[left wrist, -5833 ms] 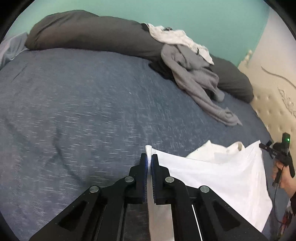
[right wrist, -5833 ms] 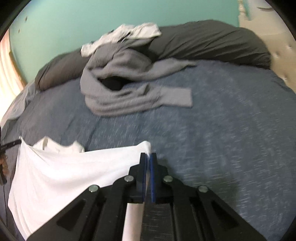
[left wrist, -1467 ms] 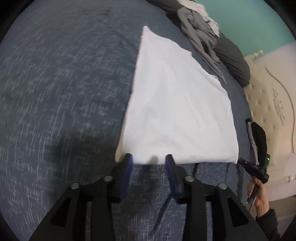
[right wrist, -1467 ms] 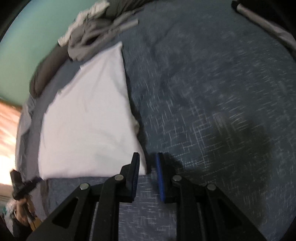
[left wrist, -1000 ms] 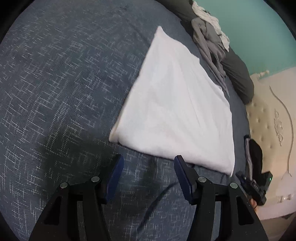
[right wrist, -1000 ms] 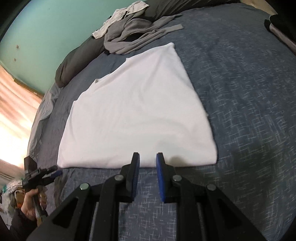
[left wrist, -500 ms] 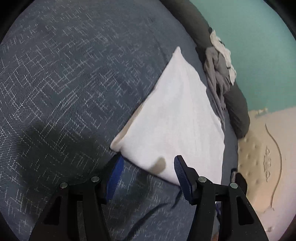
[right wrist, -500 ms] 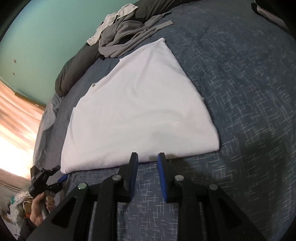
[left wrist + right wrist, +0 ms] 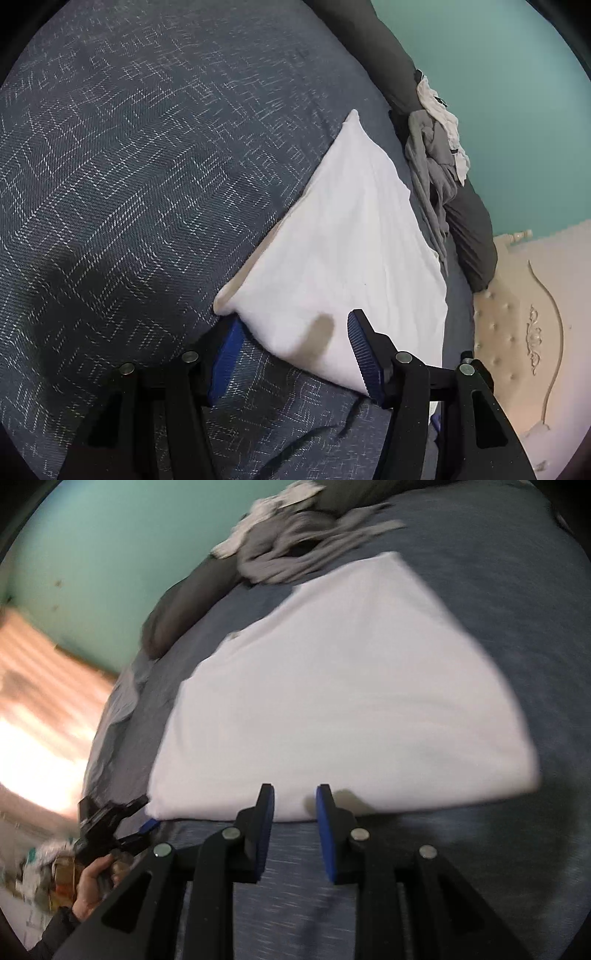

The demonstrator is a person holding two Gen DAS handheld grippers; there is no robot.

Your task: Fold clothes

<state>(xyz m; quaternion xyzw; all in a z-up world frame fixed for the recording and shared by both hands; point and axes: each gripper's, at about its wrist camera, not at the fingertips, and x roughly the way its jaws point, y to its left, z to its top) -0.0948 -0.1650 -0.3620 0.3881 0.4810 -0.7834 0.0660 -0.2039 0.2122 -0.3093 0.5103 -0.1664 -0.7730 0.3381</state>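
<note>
I have two tongs in view. My left tongs [image 9: 295, 354] stand wide apart, one pad under the near corner of the single folded white garment [image 9: 343, 258], not pinching it. My right tongs [image 9: 294, 805] are slightly parted at its near edge, holding nothing. The garment lies flat on the blue bed [image 9: 129, 166]. Beyond it sits one heap of grey and white clothes [image 9: 436, 147] against one dark pillow [image 9: 472, 229].

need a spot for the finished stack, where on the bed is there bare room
The blue bedspread is bare left of the white shirt, and also on its right. It is crowded at the far edge, where grey clothes pile against the dark pillows.
</note>
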